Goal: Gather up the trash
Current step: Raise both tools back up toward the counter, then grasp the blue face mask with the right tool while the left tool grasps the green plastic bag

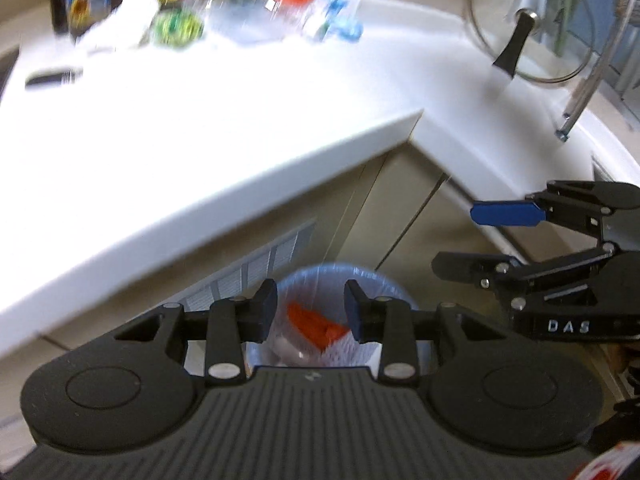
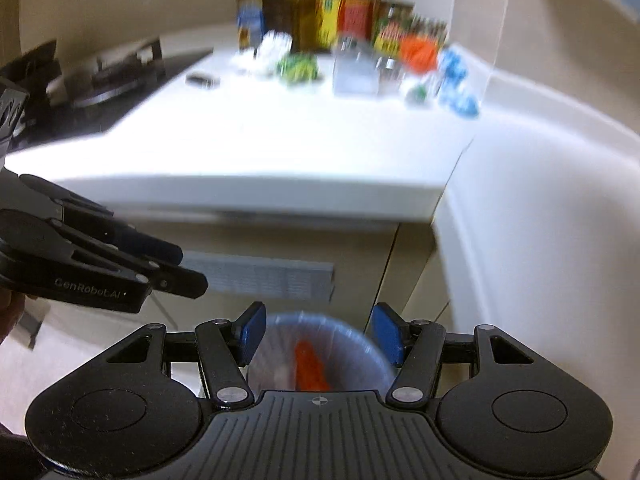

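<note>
So the bin (image 1: 320,320) already has an orange wrapper (image 1: 316,326) lying in it, plus something pale I can't make out, so I'd say at least one piece is collected. Plenty left though: there's a blurry bunch of stuff at the back of the counter (image 1: 200,152), well ahead of and above both grippers, including a crumpled white wad (image 2: 272,50), a green thing (image 2: 298,66) and a blue-and-clear plastic piece (image 2: 456,80). Can't tell which of it is actually trash.

Left gripper (image 1: 311,310) hangs right over the bin, fingers spread with nothing between them. Right gripper (image 2: 316,338) is the same, parted and empty, bin straight below its tips.
</note>
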Motion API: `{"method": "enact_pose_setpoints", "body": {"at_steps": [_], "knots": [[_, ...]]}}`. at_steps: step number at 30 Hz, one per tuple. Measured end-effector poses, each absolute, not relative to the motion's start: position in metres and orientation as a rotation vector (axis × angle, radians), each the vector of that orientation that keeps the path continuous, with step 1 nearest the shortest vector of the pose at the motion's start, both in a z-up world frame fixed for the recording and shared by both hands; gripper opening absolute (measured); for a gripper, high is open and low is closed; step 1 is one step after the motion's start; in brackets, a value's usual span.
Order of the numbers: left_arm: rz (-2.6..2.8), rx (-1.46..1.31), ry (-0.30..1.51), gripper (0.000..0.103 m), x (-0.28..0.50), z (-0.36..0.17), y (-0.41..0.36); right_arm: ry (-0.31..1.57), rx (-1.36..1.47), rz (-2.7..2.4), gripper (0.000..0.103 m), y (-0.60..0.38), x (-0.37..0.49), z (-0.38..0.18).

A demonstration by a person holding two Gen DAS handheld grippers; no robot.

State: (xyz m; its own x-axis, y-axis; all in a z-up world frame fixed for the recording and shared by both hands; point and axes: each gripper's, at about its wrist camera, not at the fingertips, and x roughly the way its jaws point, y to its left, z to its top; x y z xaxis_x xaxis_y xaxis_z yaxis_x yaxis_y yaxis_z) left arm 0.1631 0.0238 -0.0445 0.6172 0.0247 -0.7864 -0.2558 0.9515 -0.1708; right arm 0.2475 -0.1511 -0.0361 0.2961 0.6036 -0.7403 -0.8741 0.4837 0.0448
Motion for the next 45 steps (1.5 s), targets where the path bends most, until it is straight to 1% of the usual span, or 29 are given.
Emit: {"method": "enact_pose_setpoints", "body": {"at_steps": [5, 11, 17, 18, 20, 23, 32, 37, 39, 45], "knots": [[0.155, -0.269, 0.822, 0.035, 0.163, -0.016, 0.026, 0.689, -0.351, 1.012, 0.059, -0.153, 0.251, -0.008], [0.197, -0.249, 0.731, 0.041, 0.168, 0.016, 0.038, 0.613, -0.304, 1.007, 0.059, -0.144, 0.27, 0.02], [0.278, -0.237, 0.693, 0.046, 0.182, 0.027, 0.063, 0.58, -0.268, 0.975, 0.059, -0.132, 0.305, 0.031], [0.294, -0.232, 0.687, 0.048, 0.185, 0.028, 0.068, 0.576, -0.261, 0.971, 0.059, -0.131, 0.312, 0.032], [0.326, -0.223, 0.681, 0.05, 0.192, 0.029, 0.077, 0.572, -0.254, 0.961, 0.059, -0.127, 0.328, 0.033], [0.369, -0.214, 0.676, 0.051, 0.205, 0.029, 0.091, 0.566, -0.255, 0.951, 0.059, -0.118, 0.354, 0.035], [0.454, -0.141, 0.673, 0.051, 0.265, 0.024, 0.132, 0.575, -0.293, 0.956, 0.059, -0.079, 0.432, 0.028], [0.48, -0.122, 0.687, 0.051, 0.302, 0.012, 0.154, 0.586, -0.314, 0.967, 0.059, -0.064, 0.46, 0.022], [0.481, -0.121, 0.699, 0.049, 0.315, 0.006, 0.161, 0.595, -0.32, 0.967, 0.059, -0.059, 0.469, 0.019], [0.509, -0.053, 0.735, 0.049, 0.345, -0.01, 0.17, 0.613, -0.335, 0.974, 0.059, -0.053, 0.49, 0.011]]}}
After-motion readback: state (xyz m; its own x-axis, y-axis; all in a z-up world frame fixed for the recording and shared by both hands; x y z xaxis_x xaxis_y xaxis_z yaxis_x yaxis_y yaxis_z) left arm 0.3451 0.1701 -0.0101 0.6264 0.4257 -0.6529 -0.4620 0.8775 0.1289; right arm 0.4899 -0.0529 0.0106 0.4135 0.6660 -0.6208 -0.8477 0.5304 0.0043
